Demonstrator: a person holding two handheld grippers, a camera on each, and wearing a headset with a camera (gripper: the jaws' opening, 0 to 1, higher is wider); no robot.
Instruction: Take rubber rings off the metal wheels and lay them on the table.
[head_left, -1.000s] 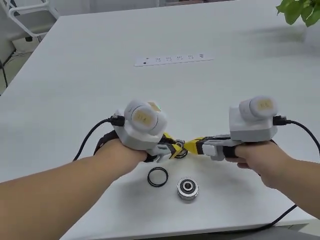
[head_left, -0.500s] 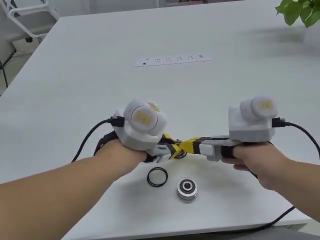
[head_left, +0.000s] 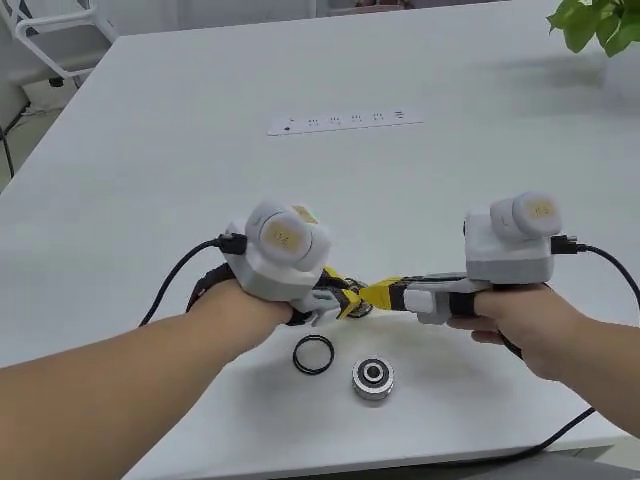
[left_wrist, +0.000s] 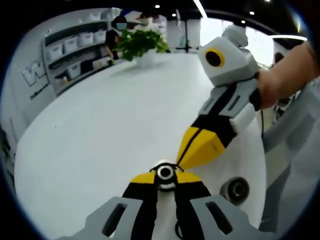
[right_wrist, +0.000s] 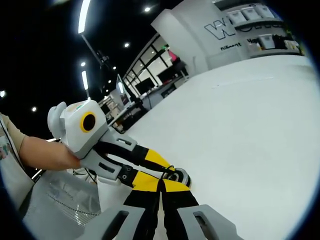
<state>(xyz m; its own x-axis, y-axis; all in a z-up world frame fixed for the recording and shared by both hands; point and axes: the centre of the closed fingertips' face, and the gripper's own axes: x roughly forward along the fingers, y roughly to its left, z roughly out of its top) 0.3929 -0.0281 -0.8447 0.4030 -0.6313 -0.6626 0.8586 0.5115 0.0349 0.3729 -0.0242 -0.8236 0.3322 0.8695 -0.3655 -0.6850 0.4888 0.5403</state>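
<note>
In the head view the left tongs (head_left: 338, 300) and the right tongs (head_left: 372, 294) meet at a wheel (head_left: 357, 308) just above the counter (head_left: 200, 160), and a loose ring (head_left: 313, 354) and a second wheel (head_left: 372, 377) lie near them. In the left gripper view the left tongs are closed on the wheel. In the right gripper view the right tongs are closed at the wheel's rim; I cannot tell if they pinch rubber there.
</note>
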